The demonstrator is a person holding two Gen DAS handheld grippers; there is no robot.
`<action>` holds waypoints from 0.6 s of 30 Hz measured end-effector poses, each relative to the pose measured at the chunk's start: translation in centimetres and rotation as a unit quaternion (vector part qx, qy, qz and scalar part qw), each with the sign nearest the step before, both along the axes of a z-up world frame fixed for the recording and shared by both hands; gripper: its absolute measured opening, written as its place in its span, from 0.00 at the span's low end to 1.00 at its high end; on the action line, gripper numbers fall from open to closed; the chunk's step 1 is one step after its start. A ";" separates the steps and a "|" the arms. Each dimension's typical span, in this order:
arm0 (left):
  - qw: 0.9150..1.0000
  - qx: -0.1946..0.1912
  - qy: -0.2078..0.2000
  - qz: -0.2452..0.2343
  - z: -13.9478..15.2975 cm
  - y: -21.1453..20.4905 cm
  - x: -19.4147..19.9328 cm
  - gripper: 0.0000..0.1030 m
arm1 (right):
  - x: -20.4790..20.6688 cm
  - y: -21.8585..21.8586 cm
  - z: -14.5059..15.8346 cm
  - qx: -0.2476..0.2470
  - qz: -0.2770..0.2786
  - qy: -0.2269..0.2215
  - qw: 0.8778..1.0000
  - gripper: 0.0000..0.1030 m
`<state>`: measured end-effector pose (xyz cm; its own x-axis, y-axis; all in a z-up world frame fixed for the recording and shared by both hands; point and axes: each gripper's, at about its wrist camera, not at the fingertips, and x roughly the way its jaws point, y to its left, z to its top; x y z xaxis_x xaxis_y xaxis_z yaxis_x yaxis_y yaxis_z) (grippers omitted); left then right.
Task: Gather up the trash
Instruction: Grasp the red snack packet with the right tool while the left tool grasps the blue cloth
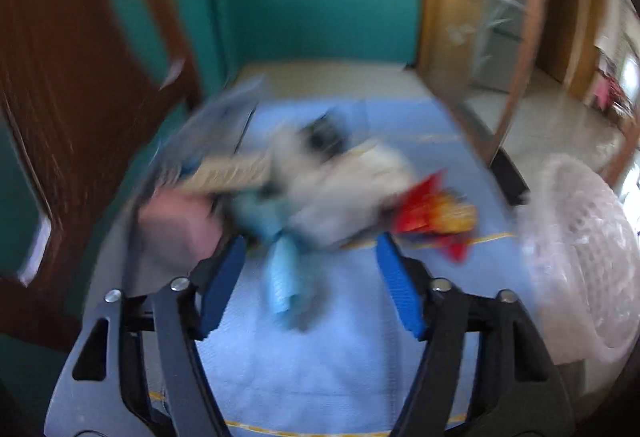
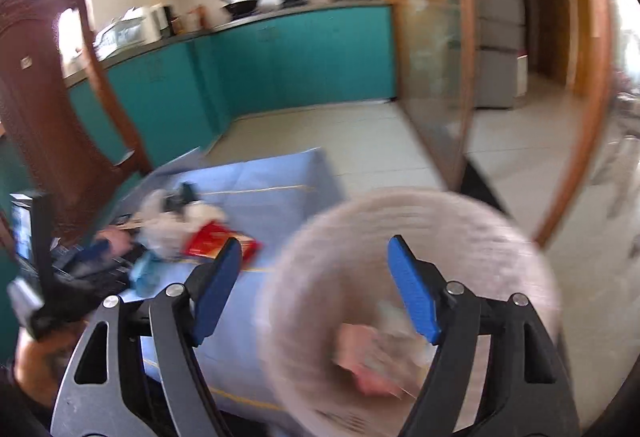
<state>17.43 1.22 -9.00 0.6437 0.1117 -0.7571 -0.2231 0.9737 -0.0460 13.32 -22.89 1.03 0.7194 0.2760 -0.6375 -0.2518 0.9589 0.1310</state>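
1. Holding my left tongs (image 1: 310, 245) wide apart, I have nothing between the blue pads (image 1: 222, 287); they hang over the blue cloth (image 1: 304, 369) that covers the table.
2. Just beyond those pads a light-blue scrap (image 1: 282, 283) lies on the cloth, reaching back into the pile.
3. Past it sits the trash pile (image 1: 340, 189), badly blurred: whitish crumpled stuff in the middle, a pink piece (image 1: 176, 225) on its left, a red-and-yellow wrapper (image 1: 434, 215) on its right, a dark bit at the back. I cannot tell the single pieces apart any better.
4. On the right edge of the left view the pale pink basket (image 1: 580, 257) stands at the table's side, near the wrapper but apart from it.
5. My right tongs (image 2: 314, 261) also gape wide, holding nothing. They hover over the basket (image 2: 400, 213), whose round mouth fills the space between and beyond the pads; the right pad (image 2: 414, 291) shows over the inside.
6. Down in the basket I see blurred pinkish and pale scraps (image 2: 372, 353).
7. From the right view the pile (image 2: 180, 221) lies to the left on the cloth (image 2: 276, 177), with my left tongs (image 2: 36, 277) showing dark at the frame's left edge.
8. Farther off are the pale floor (image 2: 360, 133), teal cabinets (image 2: 304, 53), and a wood-framed glass door (image 2: 460, 37).
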 end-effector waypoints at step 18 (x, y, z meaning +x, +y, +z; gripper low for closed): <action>0.993 -0.080 0.083 -0.009 -3.0 4.9 1.5 0.79 | 7.6 15.2 -10.5 -0.158 0.114 0.113 0.974 0.39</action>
<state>18.94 6.10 -11.98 0.5088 -0.0281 -0.8605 -0.2238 0.9608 -0.1636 20.93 -7.65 -9.45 0.4927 0.1771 -0.8520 -0.4627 0.8825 -0.0841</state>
